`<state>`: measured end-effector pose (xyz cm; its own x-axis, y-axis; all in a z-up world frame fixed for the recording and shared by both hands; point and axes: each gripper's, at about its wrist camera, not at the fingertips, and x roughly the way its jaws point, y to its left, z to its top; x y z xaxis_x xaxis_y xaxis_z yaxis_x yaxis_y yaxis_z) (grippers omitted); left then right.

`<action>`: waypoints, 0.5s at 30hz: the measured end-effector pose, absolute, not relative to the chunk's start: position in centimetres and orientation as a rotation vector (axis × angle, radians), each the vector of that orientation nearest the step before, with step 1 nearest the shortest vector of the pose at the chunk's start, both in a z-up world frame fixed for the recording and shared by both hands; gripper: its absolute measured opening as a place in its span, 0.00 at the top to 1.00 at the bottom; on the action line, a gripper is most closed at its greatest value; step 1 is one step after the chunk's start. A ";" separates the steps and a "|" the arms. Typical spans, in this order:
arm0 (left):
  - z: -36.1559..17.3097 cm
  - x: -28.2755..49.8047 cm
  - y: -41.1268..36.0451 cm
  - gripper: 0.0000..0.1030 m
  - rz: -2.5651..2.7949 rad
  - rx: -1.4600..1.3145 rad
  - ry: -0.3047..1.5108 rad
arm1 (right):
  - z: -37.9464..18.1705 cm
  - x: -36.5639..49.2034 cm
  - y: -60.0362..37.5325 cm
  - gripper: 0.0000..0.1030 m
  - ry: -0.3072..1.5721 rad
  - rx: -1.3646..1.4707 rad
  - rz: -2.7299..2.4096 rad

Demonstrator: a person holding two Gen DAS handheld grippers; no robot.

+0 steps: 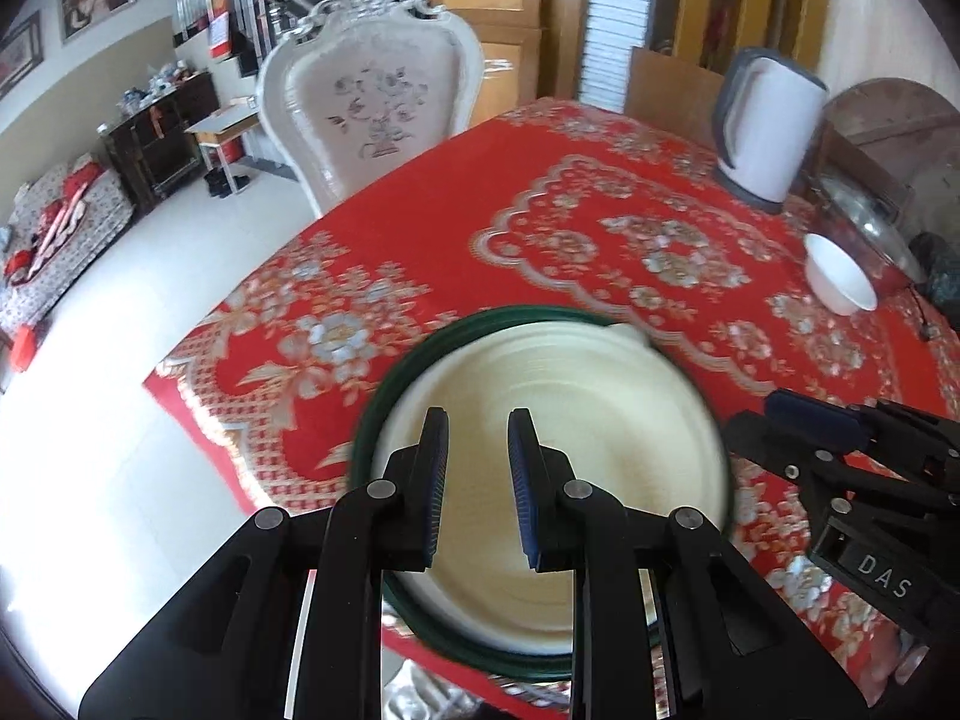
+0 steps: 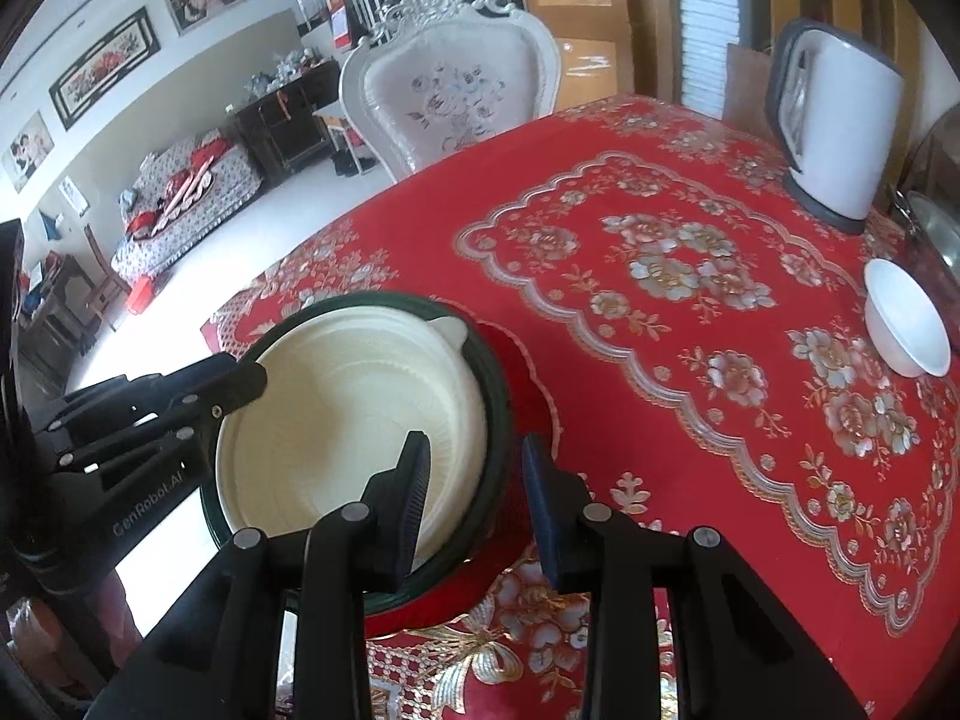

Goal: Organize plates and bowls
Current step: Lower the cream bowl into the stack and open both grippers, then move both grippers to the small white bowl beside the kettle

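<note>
A cream plastic plate (image 1: 540, 420) (image 2: 336, 396) lies nested in a dark green plate (image 1: 390, 384) (image 2: 498, 420) at the table's near left corner. A red rim (image 2: 534, 372) shows under the green one. My left gripper (image 1: 478, 420) hovers over the cream plate, shut, with nothing between its pads. In the right wrist view its tip (image 2: 246, 381) hangs above the plate's left rim. My right gripper (image 2: 477, 450) (image 1: 774, 420) is open. It straddles the right rim of the stack, and its pads do not press on it. A white bowl (image 1: 840, 276) (image 2: 906, 324) stands alone at the far right.
A white electric kettle (image 1: 768, 126) (image 2: 840, 120) stands at the back right on the red flowered tablecloth (image 1: 600, 210) (image 2: 660, 300). A metal lid (image 1: 864, 222) (image 2: 936, 228) lies behind the bowl. A white ornate chair (image 1: 372, 114) (image 2: 456, 96) faces the far edge. The floor drops off left of the stack.
</note>
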<state>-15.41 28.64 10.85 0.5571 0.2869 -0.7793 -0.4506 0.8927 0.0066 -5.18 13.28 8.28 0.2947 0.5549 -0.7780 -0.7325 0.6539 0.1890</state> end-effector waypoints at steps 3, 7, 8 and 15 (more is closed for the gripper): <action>11.1 -14.3 27.0 0.80 0.401 -0.191 0.867 | 8.6 -4.7 12.2 0.69 0.928 -0.197 0.845; 11.2 -12.4 24.5 0.80 0.348 -0.172 0.863 | 8.7 -3.8 10.6 0.64 0.925 -0.166 0.814; 11.3 -12.0 24.0 0.80 0.339 -0.167 0.857 | 8.7 -3.6 10.3 0.63 0.923 -0.160 0.806; 11.5 -9.1 20.8 0.80 0.282 -0.137 0.847 | 9.1 -1.8 6.6 0.63 0.913 -0.107 0.732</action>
<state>-9.07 20.80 11.52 0.6281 0.1906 -0.7544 -0.2993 0.9541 -0.0081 -1.80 6.61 9.13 0.3903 0.5314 -0.7518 -0.6187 0.7561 0.2133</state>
